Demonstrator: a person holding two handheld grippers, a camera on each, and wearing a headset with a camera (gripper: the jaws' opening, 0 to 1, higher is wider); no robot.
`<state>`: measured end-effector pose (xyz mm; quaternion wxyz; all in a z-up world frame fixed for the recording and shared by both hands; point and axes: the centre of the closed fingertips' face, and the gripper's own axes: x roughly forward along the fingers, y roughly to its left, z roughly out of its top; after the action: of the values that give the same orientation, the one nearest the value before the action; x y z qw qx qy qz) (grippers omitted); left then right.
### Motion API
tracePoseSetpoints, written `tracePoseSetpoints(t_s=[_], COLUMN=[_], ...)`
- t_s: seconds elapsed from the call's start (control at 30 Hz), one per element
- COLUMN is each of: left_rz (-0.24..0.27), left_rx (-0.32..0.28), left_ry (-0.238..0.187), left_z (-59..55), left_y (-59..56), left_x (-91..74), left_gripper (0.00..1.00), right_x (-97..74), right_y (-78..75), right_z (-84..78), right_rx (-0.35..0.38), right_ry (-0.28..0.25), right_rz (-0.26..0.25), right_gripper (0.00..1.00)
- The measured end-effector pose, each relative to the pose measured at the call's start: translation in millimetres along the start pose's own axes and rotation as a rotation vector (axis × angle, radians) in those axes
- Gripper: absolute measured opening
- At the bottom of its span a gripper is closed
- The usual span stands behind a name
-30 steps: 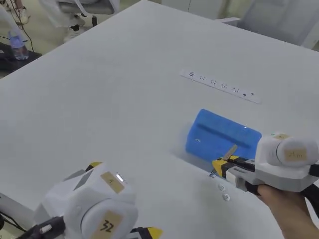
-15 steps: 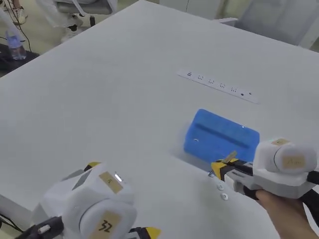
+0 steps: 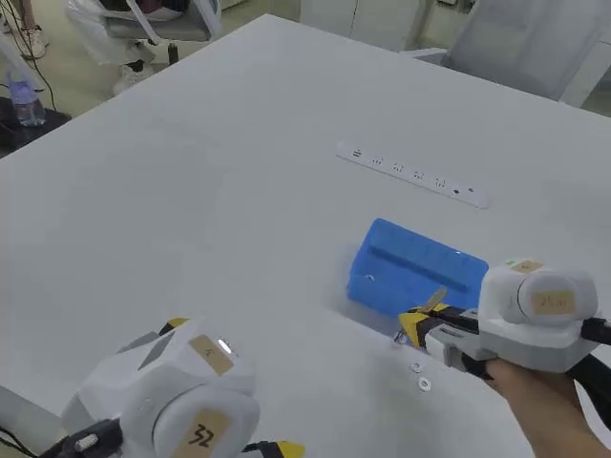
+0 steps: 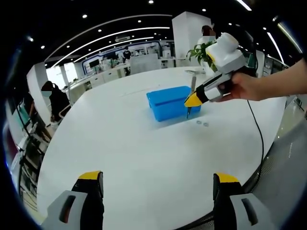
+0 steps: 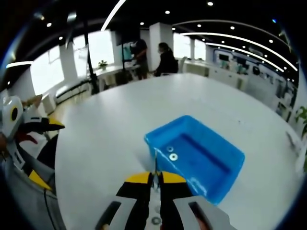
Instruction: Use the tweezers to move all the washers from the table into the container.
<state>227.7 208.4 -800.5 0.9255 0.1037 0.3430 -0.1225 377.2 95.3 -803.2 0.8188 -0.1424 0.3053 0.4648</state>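
Washers (image 3: pixel 424 385) are what we look for first: two lie loose on the white table (image 3: pixel 191 191), close together, just beside our right gripper (image 3: pixel 410 329) and near the blue container (image 3: pixel 420 272) but outside it. In the right gripper view, two more washers (image 5: pixel 173 156) rest side by side on the container's floor, toward the corner nearest us. The container is an open, shallow tub, and its near wall stands between the loose pair and that floor.

Our right gripper's jaws are drawn narrow and clamp the tweezers (image 4: pixel 188 111), whose thin tips point down at the table just in front of that near wall. We cannot tell whether the tips carry a washer. A hand (image 3: pixel 544 401) grips the right gripper from behind.

Our left gripper (image 4: pixel 157 178) has its jaws spread wide with nothing between them, over bare table well apart from the container.

Beyond the container, well apart from it, a white power strip (image 3: pixel 410 175) lies flat. Off the table's far corner a water bottle (image 3: pixel 24 100) stands on the ground.
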Motion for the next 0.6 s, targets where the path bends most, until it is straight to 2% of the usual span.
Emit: tracePoseSetpoints(t_s=[0.17,0.37,0.47,0.6], left_rz=[0.003,-0.004,-0.005,-0.004], left_rx=[0.004,-0.001,-0.002,-0.008], left_ry=[-0.001,-0.013,-0.016,-0.02], left_z=[0.1,2.3,2.8,3.2], left_y=[0.3,-0.6,-0.6,0.0], left_x=[0.1,-0.8,-0.7,-0.7], left_gripper=[0.97,0.98,0.98,0.98], right_x=[-8.8,-21.3,-26.1,-28.8], right_y=[5.3,15.5,13.0,1.1], right_z=[13.8,30.4,38.3,48.9], right_rx=[0.015,-0.03,-0.039,-0.033], right_ry=[-0.035,-0.057,-0.075,-0.101], right_rz=[0.015,0.03,0.022,0.003], right_gripper=[0.03,0.03,0.03,0.03])
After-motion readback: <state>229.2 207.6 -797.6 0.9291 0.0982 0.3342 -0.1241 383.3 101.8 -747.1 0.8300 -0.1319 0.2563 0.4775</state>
